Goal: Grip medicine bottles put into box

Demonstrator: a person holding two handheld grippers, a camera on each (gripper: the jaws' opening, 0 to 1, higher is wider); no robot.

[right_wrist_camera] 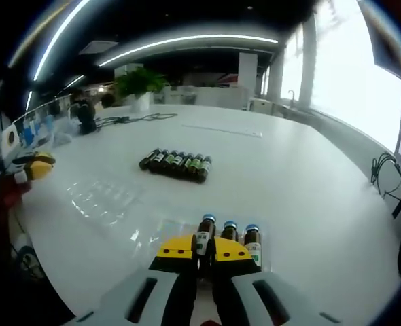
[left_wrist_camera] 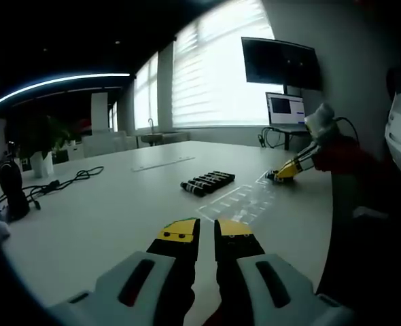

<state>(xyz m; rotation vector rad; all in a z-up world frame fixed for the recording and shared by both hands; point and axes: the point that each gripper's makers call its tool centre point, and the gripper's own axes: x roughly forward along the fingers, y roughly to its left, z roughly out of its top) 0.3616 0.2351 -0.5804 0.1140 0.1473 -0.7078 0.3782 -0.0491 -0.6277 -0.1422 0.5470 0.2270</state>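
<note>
white table, bottle row, clear box, cable

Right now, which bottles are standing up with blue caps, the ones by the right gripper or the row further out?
The three bottles at the right gripper stand upright with blue caps; the row farther out lies flat.

Pretty dim room overall, most light pours in from the blown-out windows with blinds, plus curved ceiling strip lights. The white worktop catches soft glare. Heavy fisheye bending at the edges, and everything's a bit soft and blurry.
</note>
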